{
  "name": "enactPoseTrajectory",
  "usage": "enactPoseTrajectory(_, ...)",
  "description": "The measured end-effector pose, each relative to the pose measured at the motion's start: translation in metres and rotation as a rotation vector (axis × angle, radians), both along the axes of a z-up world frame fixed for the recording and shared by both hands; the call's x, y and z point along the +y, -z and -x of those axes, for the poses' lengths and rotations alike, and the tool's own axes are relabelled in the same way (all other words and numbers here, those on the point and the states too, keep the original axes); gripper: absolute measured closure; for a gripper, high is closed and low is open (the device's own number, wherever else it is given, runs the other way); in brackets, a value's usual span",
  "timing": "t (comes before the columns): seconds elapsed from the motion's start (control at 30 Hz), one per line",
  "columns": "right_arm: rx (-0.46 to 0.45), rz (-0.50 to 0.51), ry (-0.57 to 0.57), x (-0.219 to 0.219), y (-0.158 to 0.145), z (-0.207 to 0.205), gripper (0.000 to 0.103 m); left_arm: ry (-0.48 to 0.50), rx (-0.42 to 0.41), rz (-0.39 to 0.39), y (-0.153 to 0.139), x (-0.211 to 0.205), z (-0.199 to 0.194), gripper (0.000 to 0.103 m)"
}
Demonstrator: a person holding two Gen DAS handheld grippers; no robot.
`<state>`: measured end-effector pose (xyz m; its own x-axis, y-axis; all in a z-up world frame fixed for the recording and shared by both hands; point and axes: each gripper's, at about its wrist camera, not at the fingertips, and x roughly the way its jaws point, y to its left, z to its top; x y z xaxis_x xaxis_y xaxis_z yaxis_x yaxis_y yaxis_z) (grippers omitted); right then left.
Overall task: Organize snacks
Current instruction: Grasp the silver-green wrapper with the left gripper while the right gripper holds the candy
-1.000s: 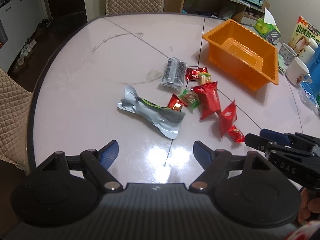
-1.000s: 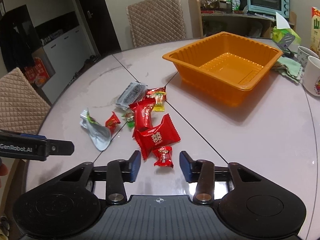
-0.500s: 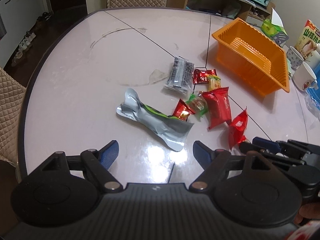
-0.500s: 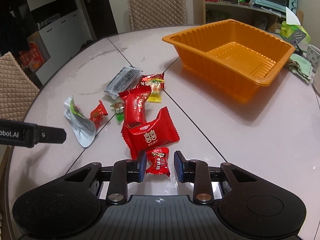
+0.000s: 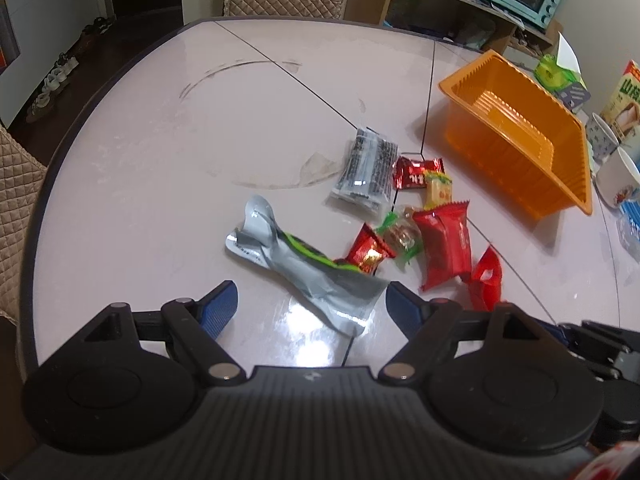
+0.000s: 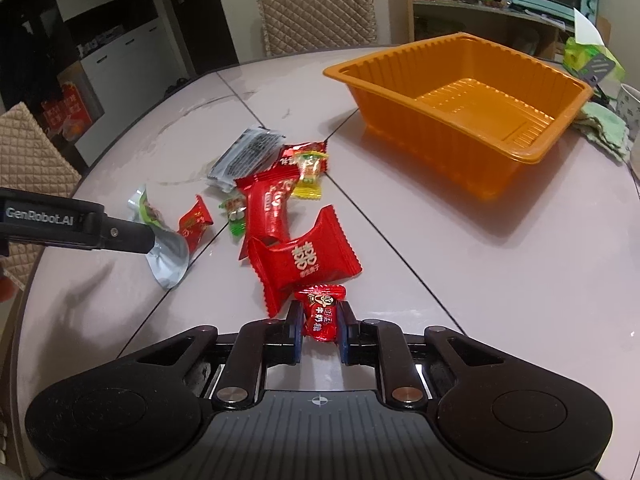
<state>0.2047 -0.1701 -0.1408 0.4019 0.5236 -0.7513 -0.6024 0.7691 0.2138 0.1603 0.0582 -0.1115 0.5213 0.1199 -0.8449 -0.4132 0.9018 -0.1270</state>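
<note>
The right gripper point(image 6: 319, 326) has its jaws drawn narrow around a small red candy point(image 6: 319, 312) printed with Chinese characters, near the table's point(image 6: 460, 264) front edge. Just beyond it lies a larger red packet point(image 6: 304, 264) bearing a white double-happiness character. The left gripper point(image 5: 310, 304), its side marked "GenRobot.AI", hangs with jaws wide over a crumpled silver pouch point(image 5: 304, 272). The orange tray point(image 6: 472, 108) stands toward the far right edge, seemingly holding nothing, though its near wall hides part of the floor.

Orange ribbed tray point(image 6: 472, 92); red candy point(image 6: 319, 313); silver/green pouch point(image 5: 308, 276); blk-striped pkt point(image 5: 366, 170).
</note>
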Motion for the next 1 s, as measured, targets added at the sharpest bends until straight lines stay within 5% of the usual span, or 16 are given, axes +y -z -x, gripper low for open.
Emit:
enactPoseTrajectory(0.4,0.012,-0.036,0.095,-0.027,-0.013,-0.014,0.086,-0.123,-0.018,0.085,0.012,0.021,-0.02,0.023)
enactPoseTrajectory(0.77,0.029,-0.045,0.12,-0.032,-0.014,-0.019,0.086,0.016,0.045,0.0,0.015,0.029,-0.018,0.027)
enactPoseTrajectory(1.0,0.04,-0.05,0.147,-0.037,-0.014,-0.021,0.086,0.031,0.098,-0.048,0.012,0.049,-0.009,0.038)
